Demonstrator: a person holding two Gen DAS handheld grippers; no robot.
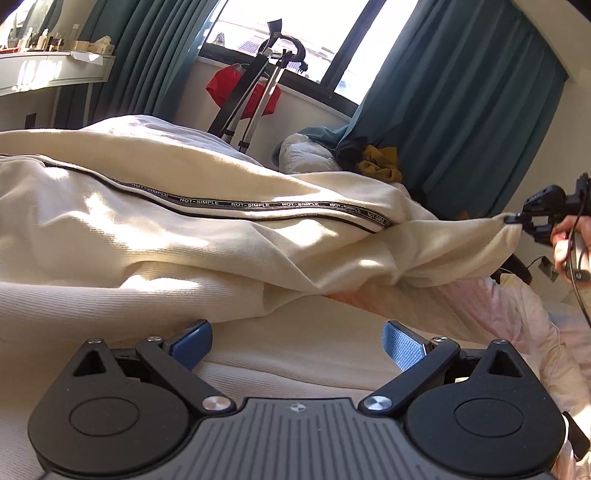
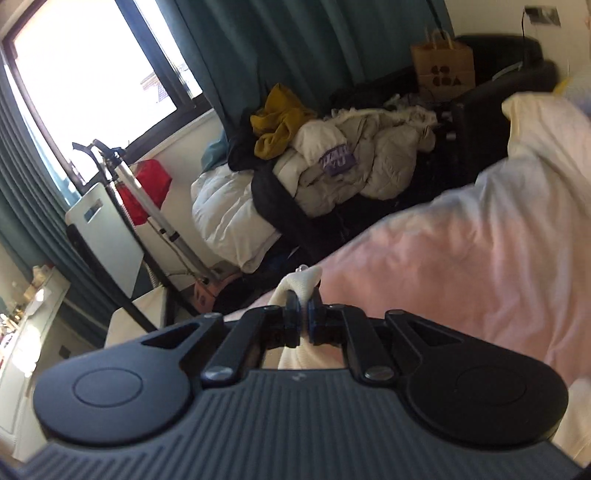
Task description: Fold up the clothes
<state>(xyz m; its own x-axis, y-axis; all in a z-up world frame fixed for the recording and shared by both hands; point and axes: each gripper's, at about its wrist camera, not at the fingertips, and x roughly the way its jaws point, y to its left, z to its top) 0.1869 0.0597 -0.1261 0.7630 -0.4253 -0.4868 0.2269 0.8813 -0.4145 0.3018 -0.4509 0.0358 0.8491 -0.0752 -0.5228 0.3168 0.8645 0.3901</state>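
Jaws of the left gripper point(image 1: 297, 345) stood spread wide, blue pads point(image 1: 404, 349) facing each other across a broad gap with nothing between them, hovering low over the cream cloth on the bed point(image 1: 517, 314). On the right gripper point(image 2: 302, 320) the jaws were pressed nearly together, pinching a small bunched fold of the cream garment point(image 1: 184, 229), which poked out beyond the fingertips point(image 2: 291, 314) in a little knob.

From the left wrist view, that same right gripper point(image 1: 515, 219) sat far off to the side, gripped by a hand point(image 1: 569, 243), with a corner of the garment drawn out toward it in a taut point. The garment itself lay heaped across the bed in sunlit folds, a black printed stripe point(image 1: 258, 205) reading NOT-SIMPLE running along its length. Pale pink bedding point(image 2: 461, 258) showed beneath and beside it. Behind stood teal curtains point(image 1: 461, 92), a bright window point(image 1: 295, 26), and a pile of clothes point(image 2: 332, 162) topped with a mustard-yellow piece point(image 2: 280, 122).
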